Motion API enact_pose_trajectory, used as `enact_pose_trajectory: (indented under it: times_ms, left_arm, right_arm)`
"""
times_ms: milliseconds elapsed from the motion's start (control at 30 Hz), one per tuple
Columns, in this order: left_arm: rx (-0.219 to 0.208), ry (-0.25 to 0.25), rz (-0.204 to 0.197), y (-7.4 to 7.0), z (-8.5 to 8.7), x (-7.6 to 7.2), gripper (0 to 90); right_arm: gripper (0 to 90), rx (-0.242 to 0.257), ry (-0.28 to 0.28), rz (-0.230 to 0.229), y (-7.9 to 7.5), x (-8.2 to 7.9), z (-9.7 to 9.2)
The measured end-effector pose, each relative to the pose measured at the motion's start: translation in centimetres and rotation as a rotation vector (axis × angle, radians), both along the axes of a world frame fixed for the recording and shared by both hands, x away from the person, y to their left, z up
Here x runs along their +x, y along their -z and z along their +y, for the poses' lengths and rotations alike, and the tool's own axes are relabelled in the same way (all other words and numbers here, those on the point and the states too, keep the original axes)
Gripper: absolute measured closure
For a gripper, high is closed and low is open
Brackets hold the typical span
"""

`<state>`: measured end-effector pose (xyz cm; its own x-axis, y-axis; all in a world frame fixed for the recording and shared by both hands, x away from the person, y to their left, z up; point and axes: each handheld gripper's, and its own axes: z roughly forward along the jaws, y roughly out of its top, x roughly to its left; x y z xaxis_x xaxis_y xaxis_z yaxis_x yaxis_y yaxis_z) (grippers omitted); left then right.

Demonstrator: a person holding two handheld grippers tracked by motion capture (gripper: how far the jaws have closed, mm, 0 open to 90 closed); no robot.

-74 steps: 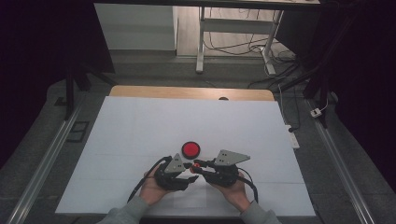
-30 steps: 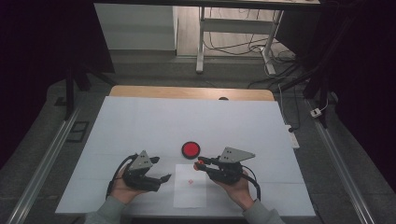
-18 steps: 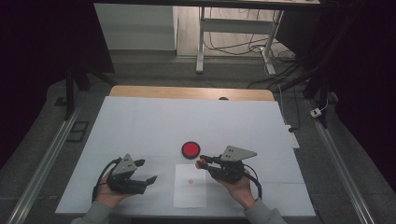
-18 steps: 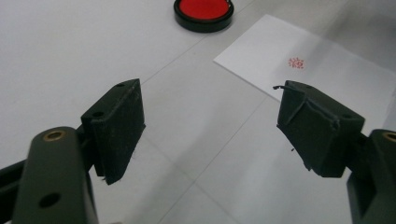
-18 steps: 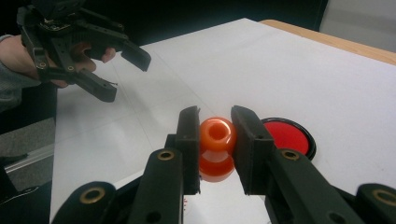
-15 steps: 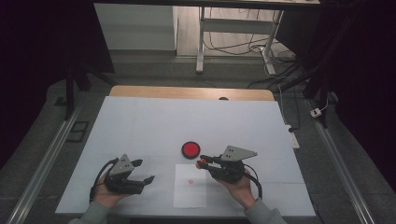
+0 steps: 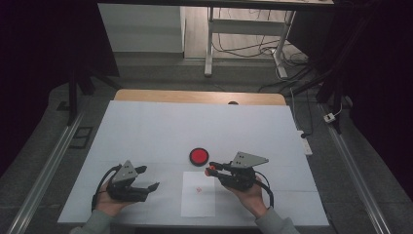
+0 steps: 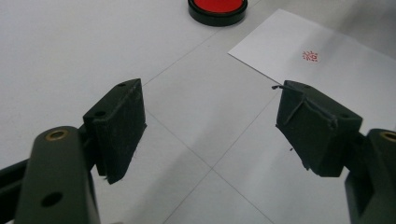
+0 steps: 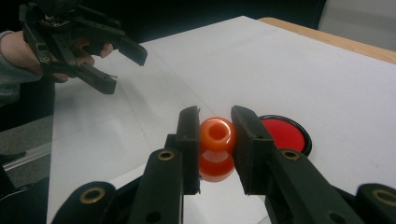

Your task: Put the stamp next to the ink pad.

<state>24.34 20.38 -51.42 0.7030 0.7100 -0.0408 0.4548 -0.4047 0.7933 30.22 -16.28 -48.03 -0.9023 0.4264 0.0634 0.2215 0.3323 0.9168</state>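
On the paper sheet [image 7: 198, 194] one red stamp mark [image 7: 198, 189] shows (stamping looks done); right gripper [image 9: 215, 135] grips the orange stamp [image 9: 216, 145]; left gripper [image 7: 148, 178] gapes empty; stamp wants setting down.

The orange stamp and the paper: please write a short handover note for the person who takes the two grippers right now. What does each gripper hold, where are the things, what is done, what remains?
Right gripper: shut on the orange stamp, held above the table just beside the red ink pad.
Left gripper: open, nothing between the jaws, held low at the left of the white paper.
Things: the paper lies flat near the table's front edge; the ink pad sits uncovered just behind it.
Done: one red stamp mark is on the paper.
Left: probably set the stamp down, or stamp again if more marks are wanted.
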Motion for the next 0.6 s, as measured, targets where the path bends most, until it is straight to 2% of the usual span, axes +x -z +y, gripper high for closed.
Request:
enact_pose_trajectory:
  times_ms: [300,600]
  left_arm:
    - [-0.007,0.001,0.009,0.1,-0.1,0.2,23.6]
    - [0.007,0.004,0.011,0.2,-0.3,0.3,23.6]
  right_arm:
    - [72.9,-0.014,0.027,-0.005,0.1,0.5,0.0]
    - [72.9,-0.012,0.086,-0.005,-0.1,2.0,-0.4]
